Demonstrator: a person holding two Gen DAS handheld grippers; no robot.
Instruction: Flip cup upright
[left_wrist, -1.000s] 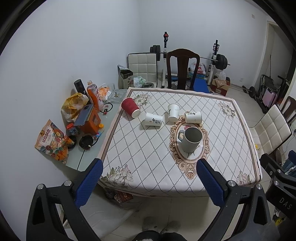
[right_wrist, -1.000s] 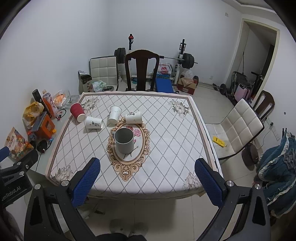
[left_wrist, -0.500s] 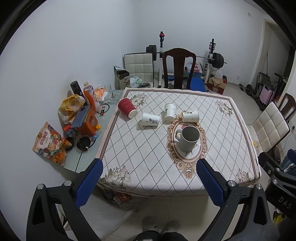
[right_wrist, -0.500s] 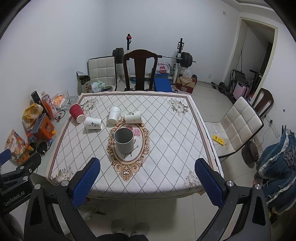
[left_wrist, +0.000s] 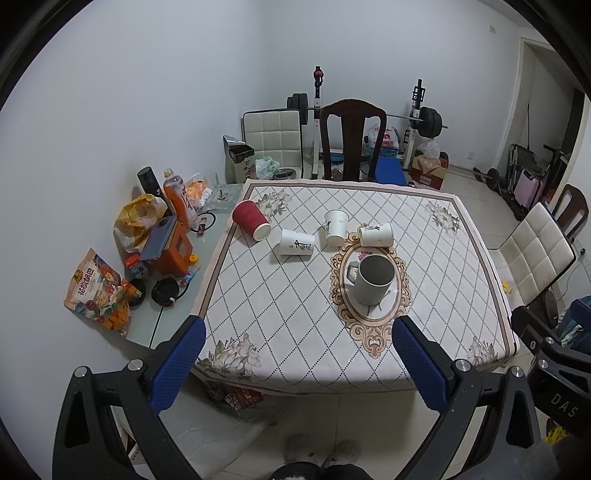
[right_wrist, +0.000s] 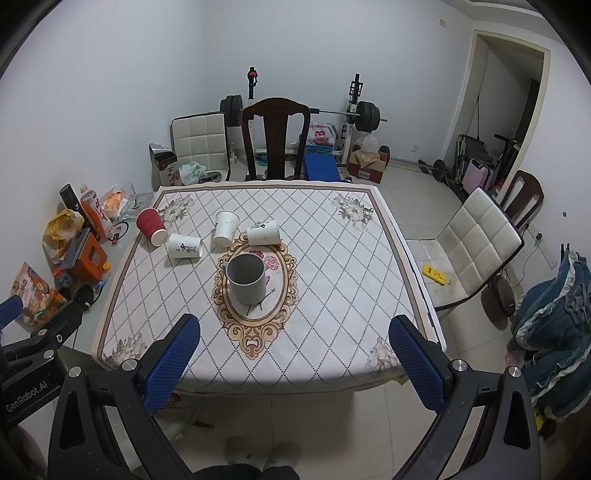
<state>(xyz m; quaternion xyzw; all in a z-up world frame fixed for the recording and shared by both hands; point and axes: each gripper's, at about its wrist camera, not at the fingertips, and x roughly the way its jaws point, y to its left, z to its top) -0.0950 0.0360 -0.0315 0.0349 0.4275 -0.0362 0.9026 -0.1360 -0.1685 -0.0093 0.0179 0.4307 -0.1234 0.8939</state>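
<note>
A red paper cup (left_wrist: 252, 220) (right_wrist: 151, 226) lies on its side near the table's far left corner. Three white paper cups lie on their sides beside it: one with black writing (left_wrist: 296, 242) (right_wrist: 184, 246), one in the middle (left_wrist: 335, 227) (right_wrist: 225, 228), one to the right (left_wrist: 376, 234) (right_wrist: 263, 232). A grey mug (left_wrist: 372, 279) (right_wrist: 246, 278) stands upright on the oval pattern. My left gripper (left_wrist: 299, 365) and right gripper (right_wrist: 295, 363) are both open and empty, held back from the table's near edge.
The square table (left_wrist: 480, 295) has a patterned cloth. A side ledge on the left holds snack bags, bottles and an orange box (left_wrist: 173, 251). A dark wooden chair (left_wrist: 352, 136) stands behind the table, a white chair (right_wrist: 476, 243) to the right. Gym weights stand at the back wall.
Both grippers have drawn back slightly from the table, so it looks a little smaller and further. The cups and mug have not moved. Both jaws stay open.
</note>
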